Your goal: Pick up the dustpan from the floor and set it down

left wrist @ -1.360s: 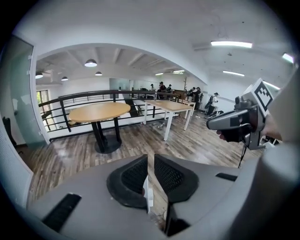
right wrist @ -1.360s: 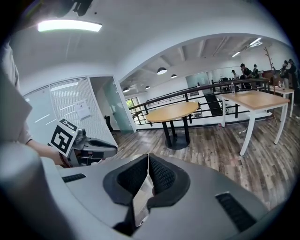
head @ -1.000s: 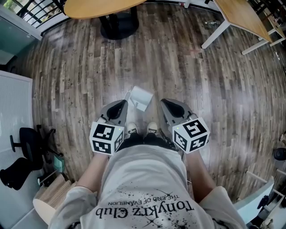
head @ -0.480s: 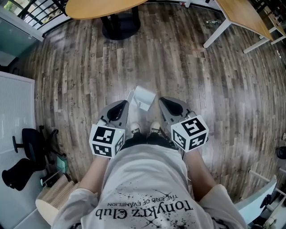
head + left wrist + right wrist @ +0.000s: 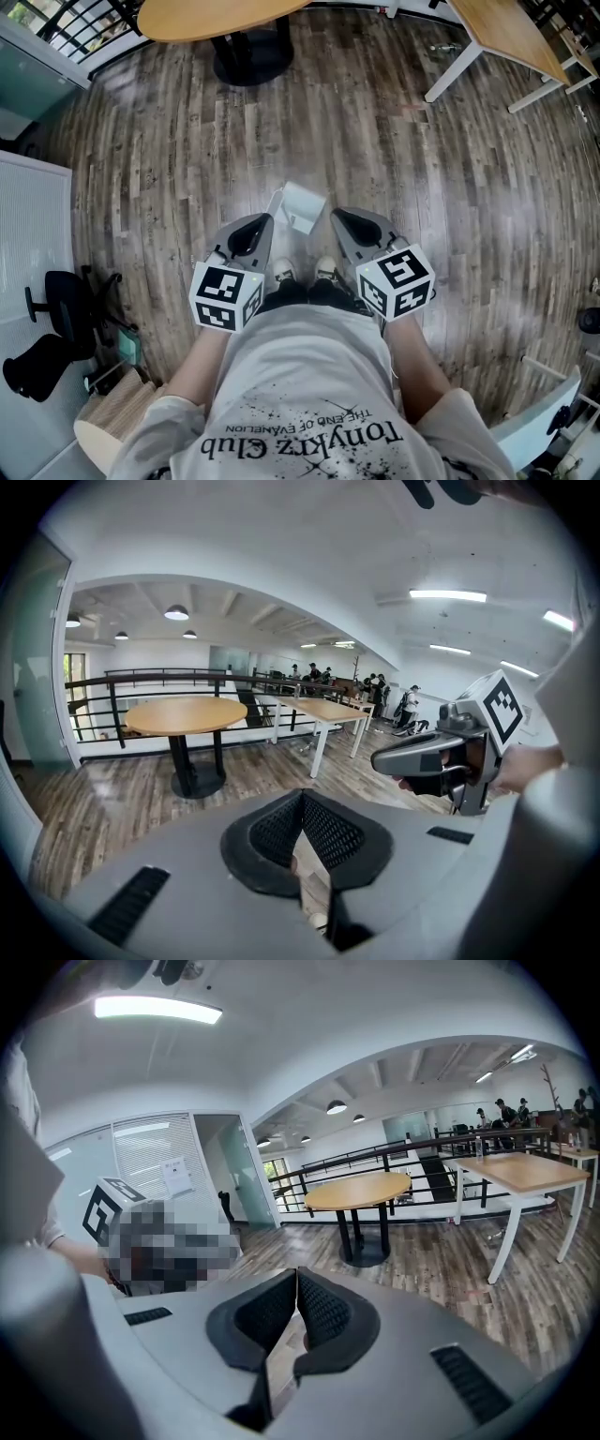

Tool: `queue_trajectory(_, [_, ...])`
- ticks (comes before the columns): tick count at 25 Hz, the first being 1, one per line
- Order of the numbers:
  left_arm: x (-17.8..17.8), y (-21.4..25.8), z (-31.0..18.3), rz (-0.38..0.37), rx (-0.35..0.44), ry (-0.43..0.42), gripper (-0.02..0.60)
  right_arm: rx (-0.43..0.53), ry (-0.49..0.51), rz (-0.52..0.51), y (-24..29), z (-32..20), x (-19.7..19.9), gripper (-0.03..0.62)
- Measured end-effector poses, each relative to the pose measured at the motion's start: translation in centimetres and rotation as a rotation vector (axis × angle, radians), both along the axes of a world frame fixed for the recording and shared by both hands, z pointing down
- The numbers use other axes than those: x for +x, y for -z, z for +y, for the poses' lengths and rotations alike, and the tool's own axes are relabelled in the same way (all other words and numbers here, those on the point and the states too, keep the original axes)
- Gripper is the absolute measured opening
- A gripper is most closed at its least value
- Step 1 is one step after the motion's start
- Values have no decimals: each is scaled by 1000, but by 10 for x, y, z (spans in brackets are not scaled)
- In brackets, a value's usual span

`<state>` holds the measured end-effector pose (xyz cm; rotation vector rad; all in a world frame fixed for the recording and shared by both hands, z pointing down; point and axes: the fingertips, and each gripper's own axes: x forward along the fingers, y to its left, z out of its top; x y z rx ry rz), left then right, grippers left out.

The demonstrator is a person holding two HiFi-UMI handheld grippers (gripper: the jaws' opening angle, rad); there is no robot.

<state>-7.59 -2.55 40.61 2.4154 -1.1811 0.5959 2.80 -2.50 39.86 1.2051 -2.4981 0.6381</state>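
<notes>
Dustpan (image 5: 302, 205): white, boxy, with pale flat faces and a narrow piece sticking out on its left side; the shape is too small to make out more closely. It lies on the wood-plank floor (image 5: 441, 187), just ahead of my shoes (image 5: 278, 271), and nothing touches it. It sits between the tips of my two grippers but beyond them, clear of both. Left gripper (image 5: 266, 217): jaws clenched, pads meeting at the tip, nothing between them; it is held low in front of my body, pointing forward and down. Right gripper (image 5: 335, 213): jaws likewise closed and empty, held level with the left one on the other side of the dustpan. Farther out, a round wooden table (image 5: 216, 13) on a black pedestal stands ahead, and a white-legged desk (image 5: 502, 28) ahead to the right. A black office chair (image 5: 47, 323) stands at the far left.
</notes>
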Motion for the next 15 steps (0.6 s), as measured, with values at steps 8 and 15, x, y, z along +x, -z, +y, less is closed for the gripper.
queue_trajectory(8, [0,-1,5,-7,-6,-10,23,-11,1,7,-3,4,-3,26])
queue_trajectory(15, [-6,0,14,-42,22,-26,23,-9,12,7,-3,12,-13,26])
